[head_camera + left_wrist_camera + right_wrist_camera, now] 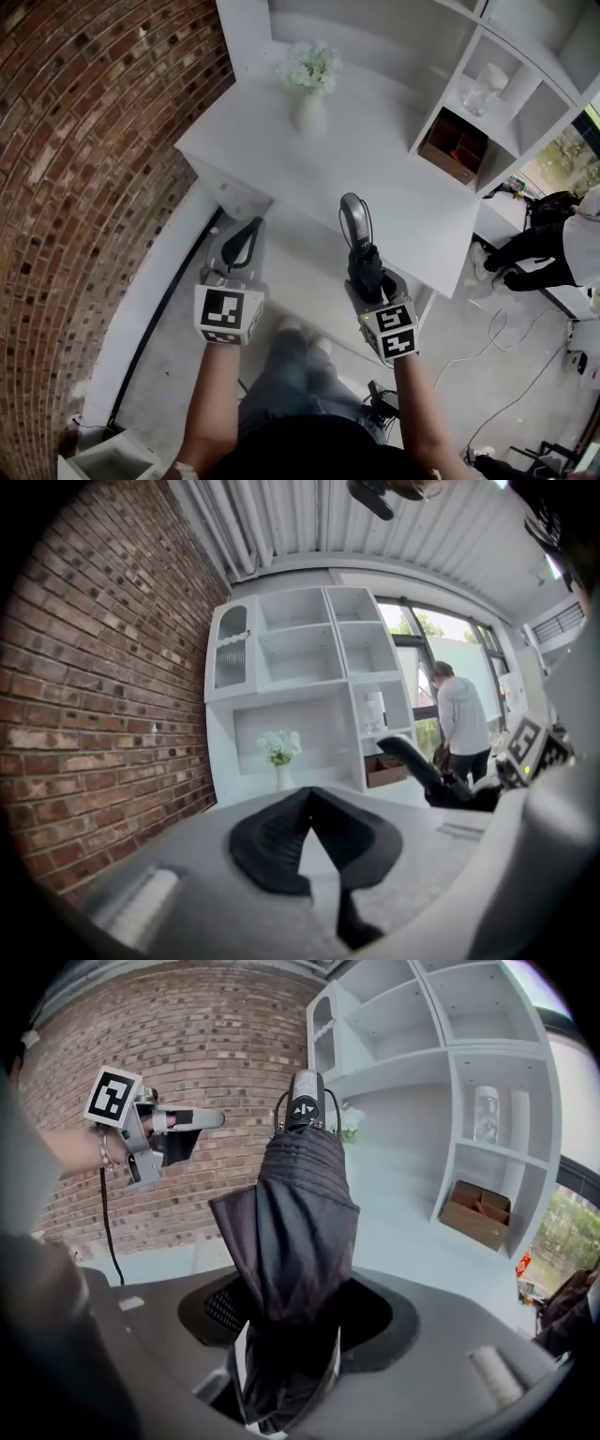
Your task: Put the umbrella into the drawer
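A folded black umbrella [355, 221] with a grey handle juts forward from my right gripper [367, 274], which is shut on its fabric body. In the right gripper view the umbrella [295, 1204] rises from between the jaws [292, 1302], handle end farthest away. My left gripper [246, 236] hangs to its left, just off the front edge of the white desk [281, 159]. Its black pads meet at the tips [309, 793] with nothing between them. The left gripper [216, 1120] also shows in the right gripper view. Below the desk edge lies a white surface [295, 262]; I cannot tell whether it is a drawer.
A white vase of flowers [309, 89] stands on the desk. Behind it are white shelves [487, 75] with a brown box [455, 145] and a glass jar [485, 91]. A brick wall [84, 169] runs along the left. A person [459, 719] stands by the window at the right.
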`<state>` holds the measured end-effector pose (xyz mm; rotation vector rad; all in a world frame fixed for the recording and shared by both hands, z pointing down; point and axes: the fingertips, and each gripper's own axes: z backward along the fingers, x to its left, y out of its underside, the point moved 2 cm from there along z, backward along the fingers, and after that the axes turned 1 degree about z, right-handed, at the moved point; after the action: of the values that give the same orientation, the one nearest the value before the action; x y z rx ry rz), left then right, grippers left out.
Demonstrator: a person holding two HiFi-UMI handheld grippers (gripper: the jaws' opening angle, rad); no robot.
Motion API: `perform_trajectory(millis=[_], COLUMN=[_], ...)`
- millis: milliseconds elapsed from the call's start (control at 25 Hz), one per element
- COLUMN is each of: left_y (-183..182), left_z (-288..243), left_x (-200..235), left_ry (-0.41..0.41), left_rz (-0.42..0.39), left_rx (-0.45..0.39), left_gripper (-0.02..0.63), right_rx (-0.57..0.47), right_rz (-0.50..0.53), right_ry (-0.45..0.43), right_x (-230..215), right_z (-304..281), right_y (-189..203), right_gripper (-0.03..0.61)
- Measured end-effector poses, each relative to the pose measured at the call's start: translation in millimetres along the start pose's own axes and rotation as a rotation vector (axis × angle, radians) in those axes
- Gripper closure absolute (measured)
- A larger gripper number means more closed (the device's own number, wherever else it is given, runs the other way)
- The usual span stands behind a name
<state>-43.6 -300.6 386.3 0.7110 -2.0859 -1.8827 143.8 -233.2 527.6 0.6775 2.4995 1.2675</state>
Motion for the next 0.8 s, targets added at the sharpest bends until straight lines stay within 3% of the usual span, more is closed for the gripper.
perform_trajectory(millis=[560,800], left_y=[24.3,34.2], left_z=[-4.9,-13.0], left_x=[46.4,56.0], left_ry=[0.013,0.044], left_rz=[0.027,0.06], left_rx=[0.04,0.045], left_gripper=[0.617,0.617], right_rx=[0.304,0.434], right_rz=[0.012,0.03], right_ry=[-0.132,-0.145], right_x=[43.6,50.3], right_z=[-90.0,-117.8], right_y=[41.5,65.9], right_gripper=[0.324,0.324])
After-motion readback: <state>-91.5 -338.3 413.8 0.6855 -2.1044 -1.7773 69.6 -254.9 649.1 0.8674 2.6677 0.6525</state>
